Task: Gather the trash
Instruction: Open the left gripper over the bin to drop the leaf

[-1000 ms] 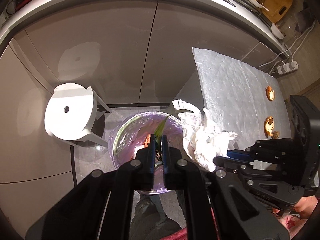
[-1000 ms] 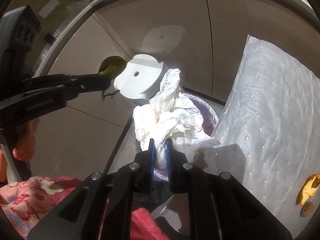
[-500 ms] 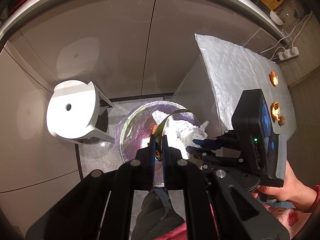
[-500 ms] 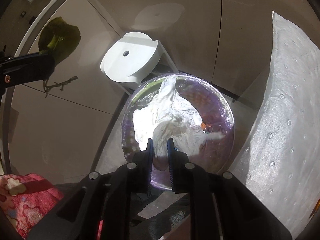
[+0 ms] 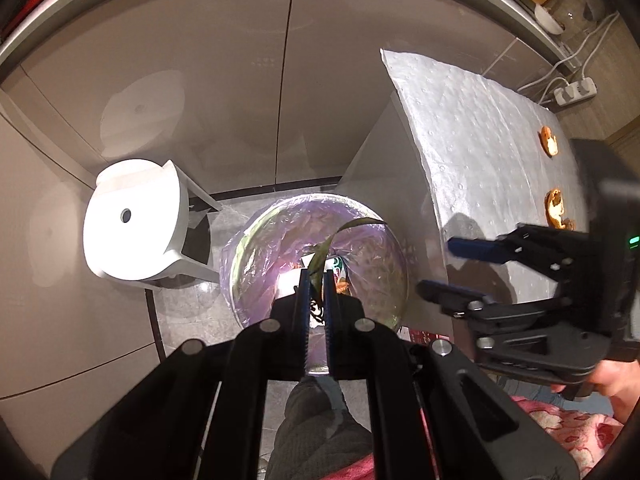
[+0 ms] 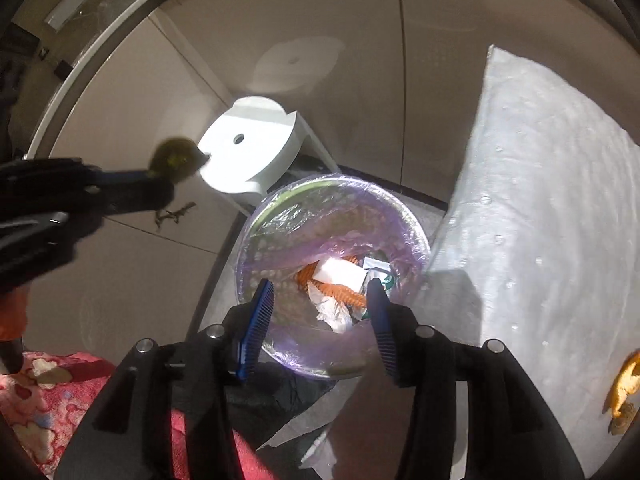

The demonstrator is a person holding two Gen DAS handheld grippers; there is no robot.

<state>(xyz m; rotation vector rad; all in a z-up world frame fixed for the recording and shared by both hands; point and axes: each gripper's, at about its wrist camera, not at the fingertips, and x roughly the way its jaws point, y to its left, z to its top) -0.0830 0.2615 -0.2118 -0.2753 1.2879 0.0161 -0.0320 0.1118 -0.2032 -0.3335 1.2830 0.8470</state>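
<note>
A bin with a purple liner (image 5: 236, 264) stands on the floor beside the covered table (image 5: 480, 128). My left gripper (image 5: 316, 276) is shut on a green leaf (image 5: 352, 225) and hangs over the bin's mouth. In the right wrist view that same left gripper (image 6: 144, 176) shows at the left with the dark green leaf (image 6: 176, 158) at its tip. My right gripper (image 6: 320, 312) is above the bin (image 6: 256, 220), its jaws opening with nothing between them. White paper (image 6: 338, 272) and orange peel (image 6: 340, 292) lie inside the bin. In the left wrist view the right gripper (image 5: 444, 268) stands apart.
A white stool (image 5: 132, 220) stands left of the bin against brown cabinet doors. Two orange peels (image 5: 548, 140) (image 5: 557, 208) lie on the silvery table cover, and another peel (image 6: 624, 380) shows at the right edge. A power strip (image 5: 574, 92) lies beyond the table. A person's leg (image 5: 316, 432) is below the grippers.
The right gripper swung over the bin, opened and let go of the white paper wad, which now lies in the bin. The left gripper with the leaf has sunk toward the bin.
</note>
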